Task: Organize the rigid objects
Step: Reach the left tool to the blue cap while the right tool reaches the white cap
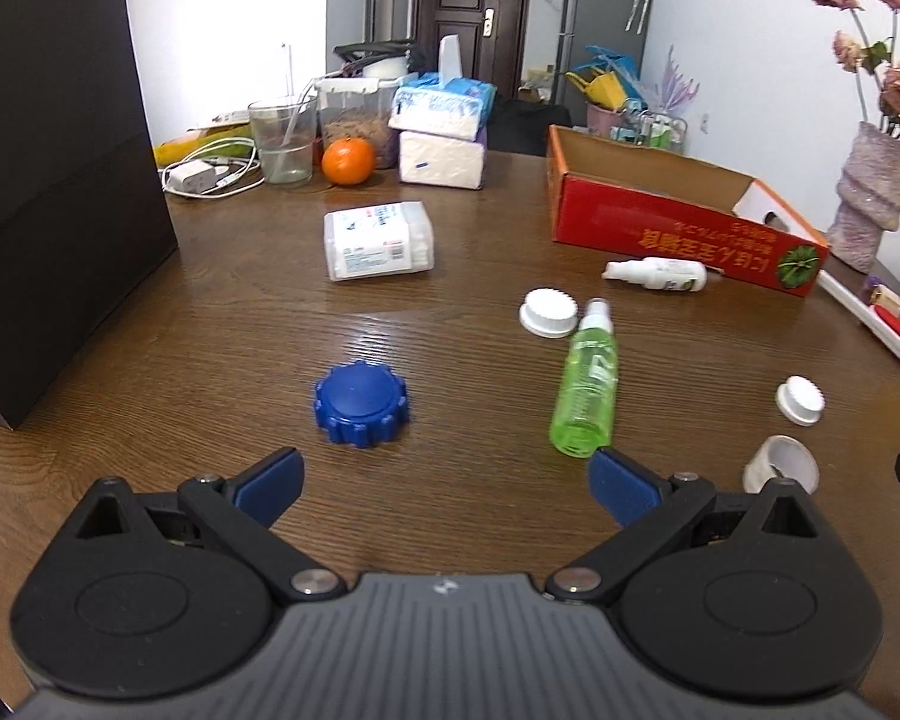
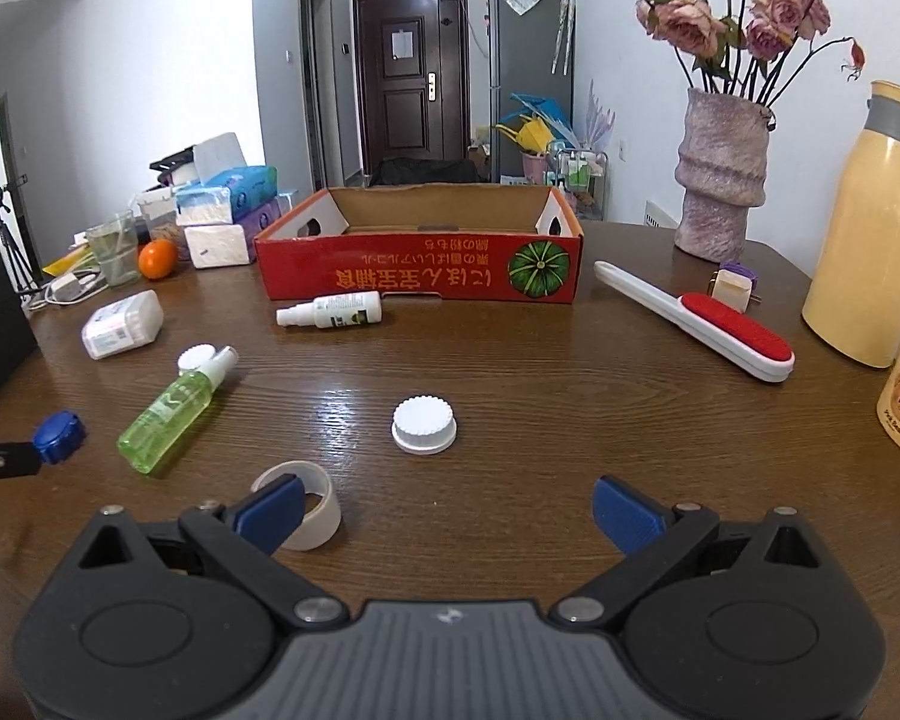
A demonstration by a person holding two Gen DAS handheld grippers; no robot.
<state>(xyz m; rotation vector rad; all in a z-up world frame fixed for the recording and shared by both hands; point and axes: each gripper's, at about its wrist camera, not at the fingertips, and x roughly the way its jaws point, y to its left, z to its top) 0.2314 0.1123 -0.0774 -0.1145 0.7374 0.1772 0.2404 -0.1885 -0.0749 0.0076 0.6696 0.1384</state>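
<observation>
Both grippers hang with fingers spread wide, holding nothing. Ahead of the left gripper [image 1: 447, 483] lies a blue notched cap [image 1: 360, 402], flat on the wooden table [image 1: 210, 312]; a green spray bottle [image 1: 586, 399] lies beside it. Before the right gripper [image 2: 447, 510] sits a white ribbed cap [image 2: 423, 425], with a tape roll [image 2: 306, 507] by its left finger and the red cardboard box [image 2: 420, 276] beyond.

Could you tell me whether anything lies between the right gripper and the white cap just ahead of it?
Nothing visible does. The right gripper is open with bare table between its fingers and the white cap. The tape roll sits off to the side, behind the left-side fingertip, clear of the straight path.
</observation>
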